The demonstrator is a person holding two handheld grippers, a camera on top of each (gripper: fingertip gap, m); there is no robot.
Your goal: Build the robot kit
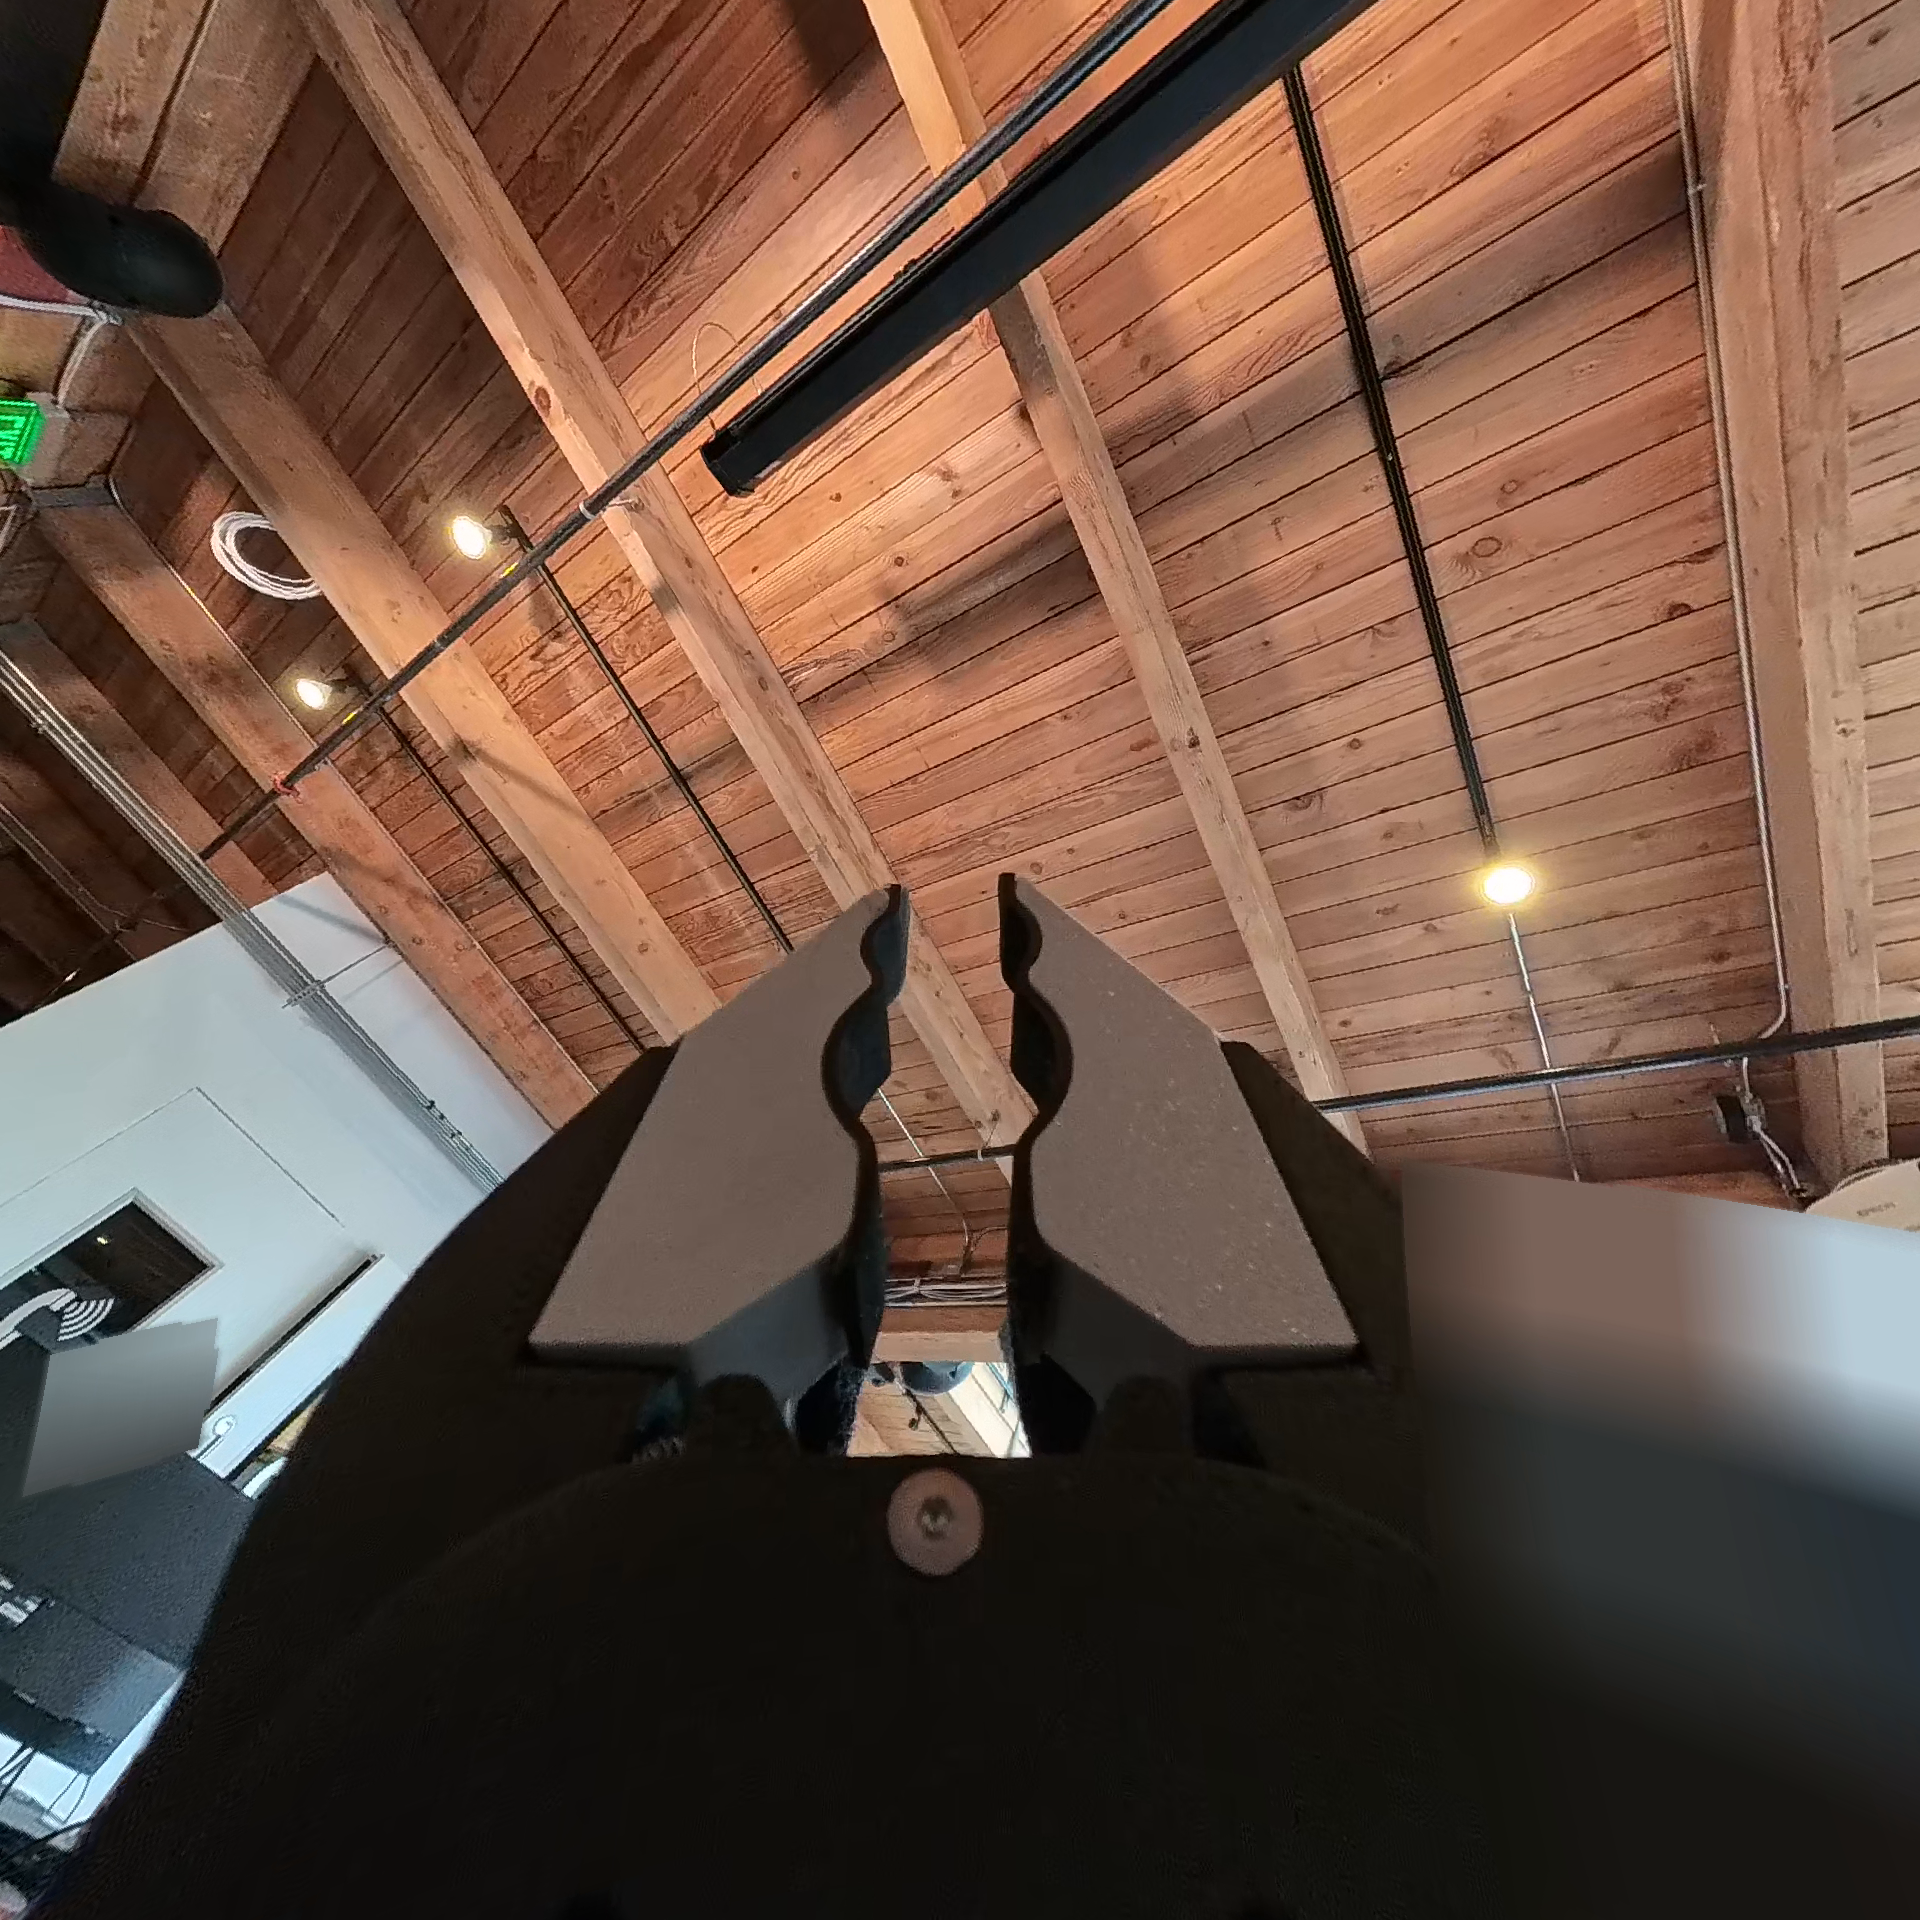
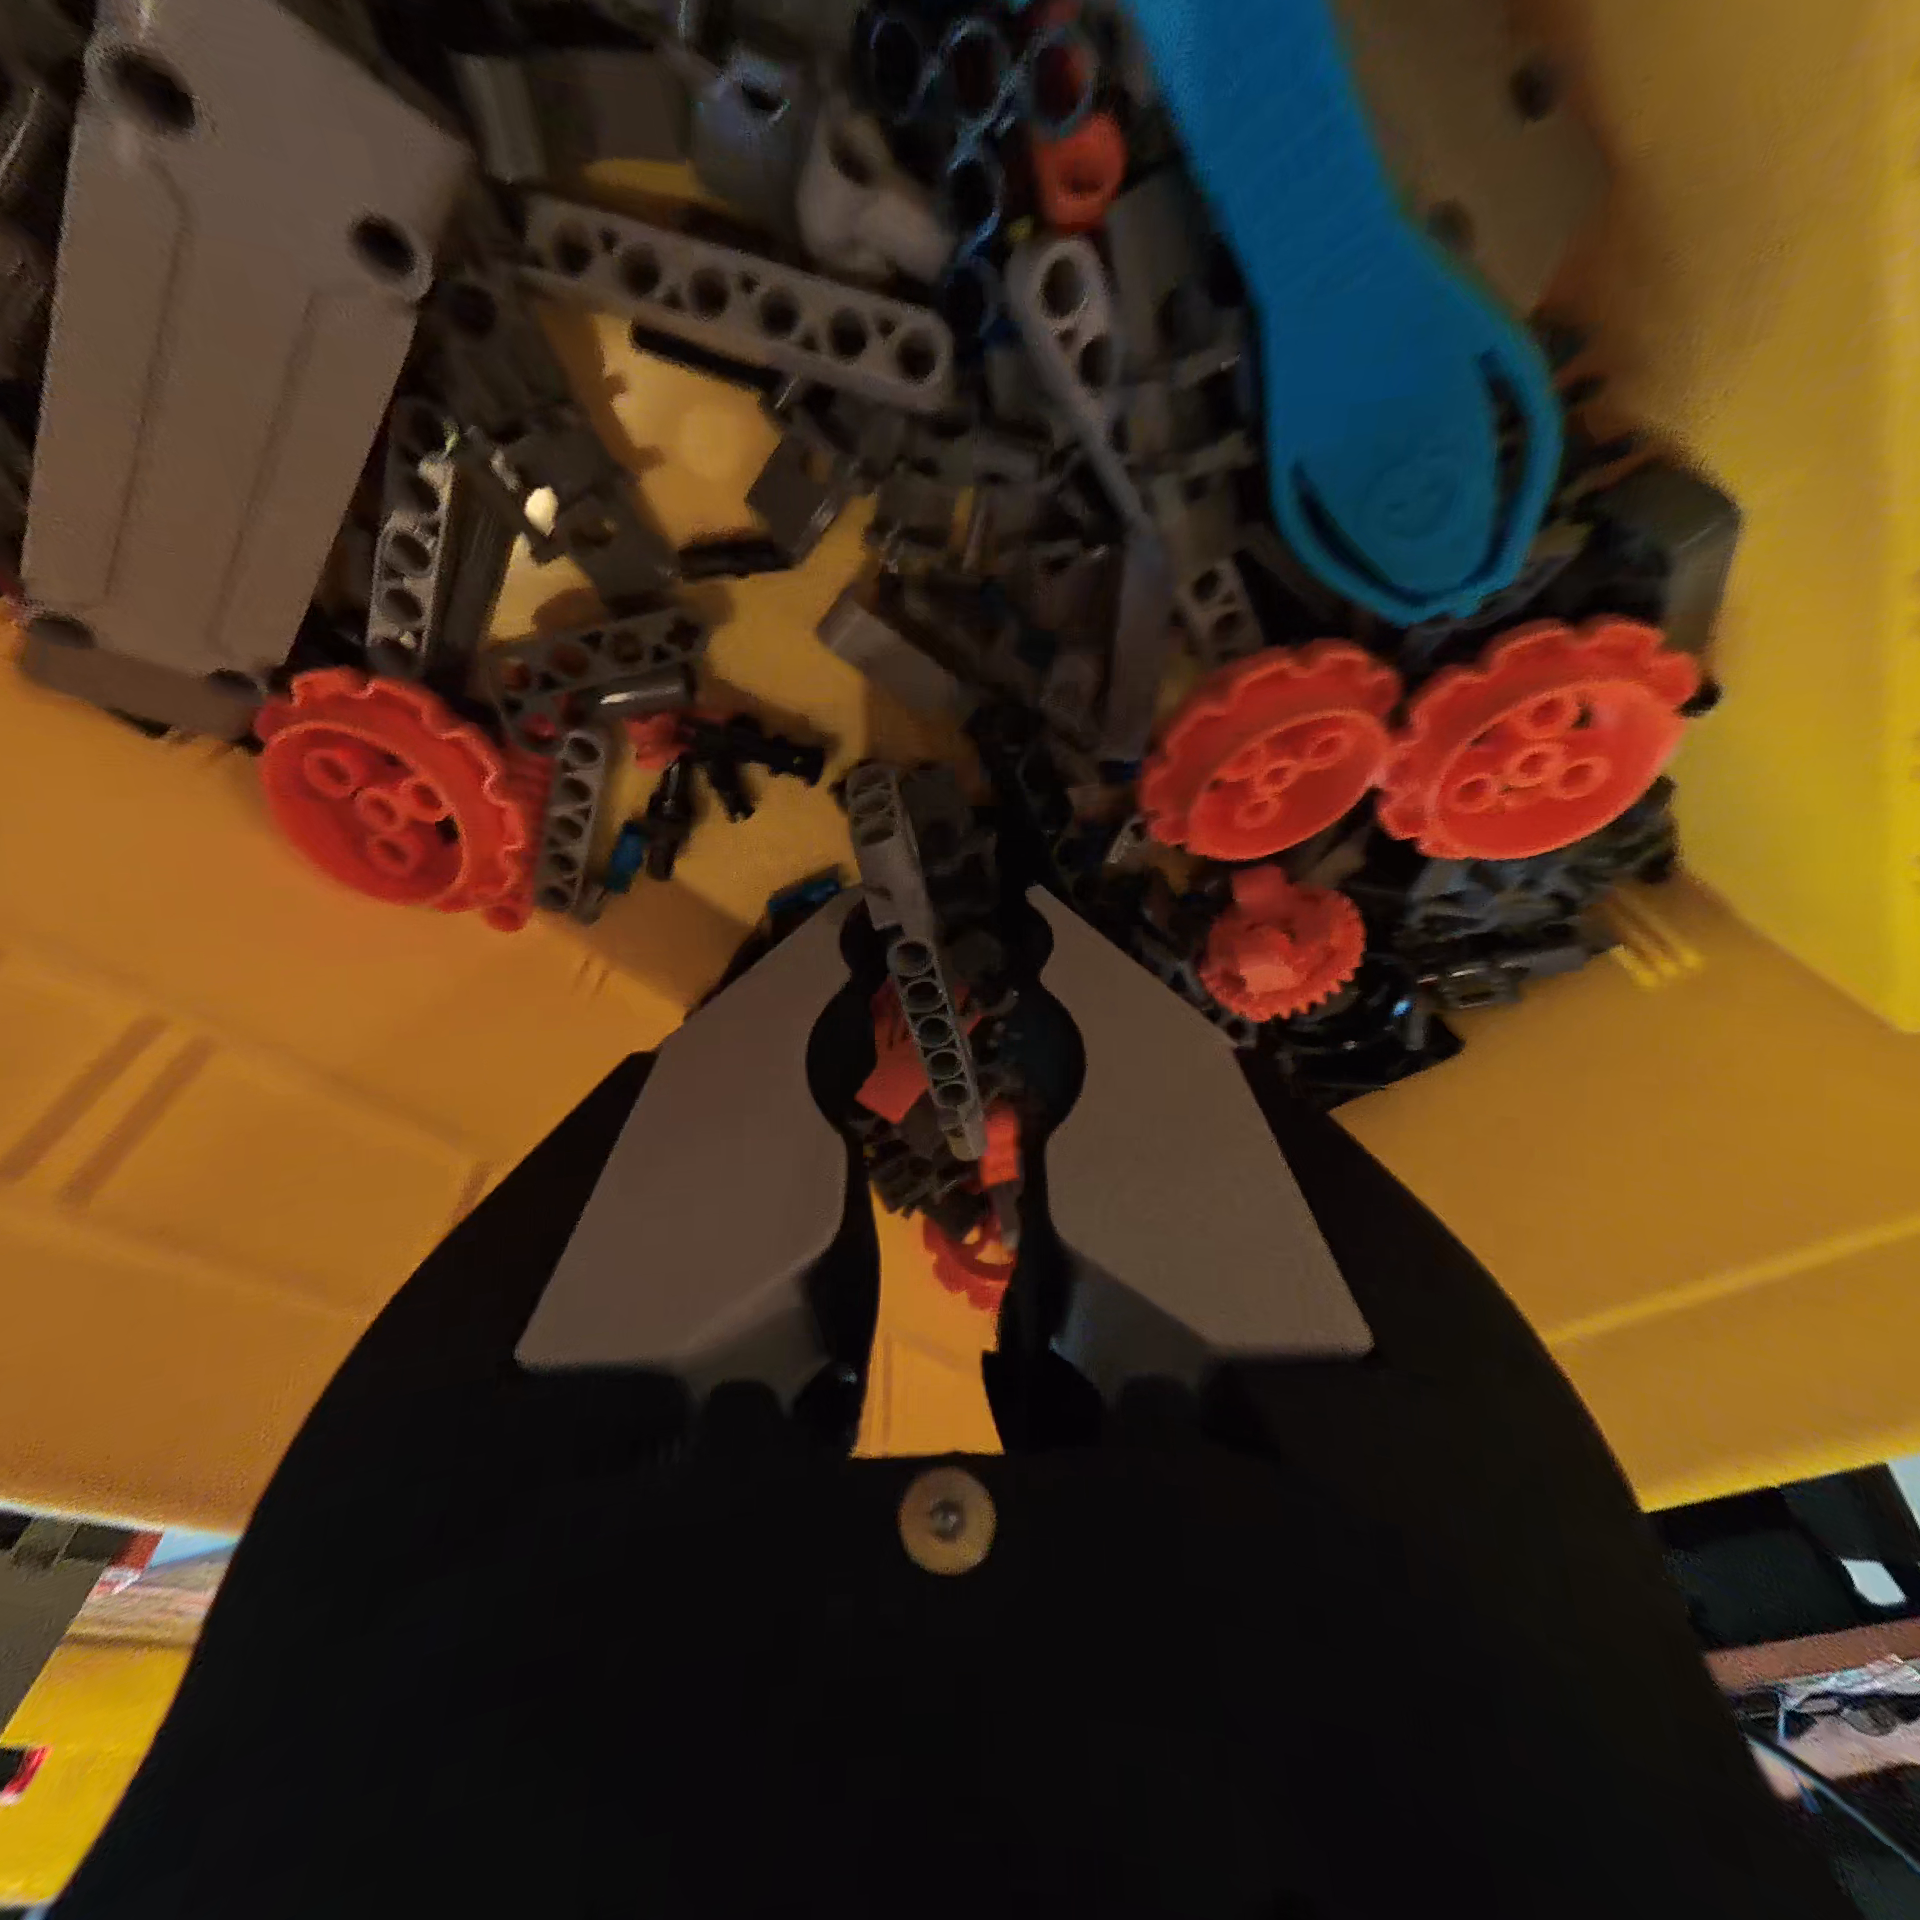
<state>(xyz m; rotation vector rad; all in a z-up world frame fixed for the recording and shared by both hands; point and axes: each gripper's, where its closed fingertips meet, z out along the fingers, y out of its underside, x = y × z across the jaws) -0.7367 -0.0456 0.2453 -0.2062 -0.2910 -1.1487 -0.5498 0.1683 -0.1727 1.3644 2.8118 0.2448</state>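
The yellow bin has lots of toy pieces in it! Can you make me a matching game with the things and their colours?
Things:
1. big toothed wheel
2. long spoon-shaped tool
3. long beam with holes
4. bin

Colours:
a. yellow
b. grey
c. red-orange
d. blue

Pairs: 1-c, 2-d, 3-b, 4-a
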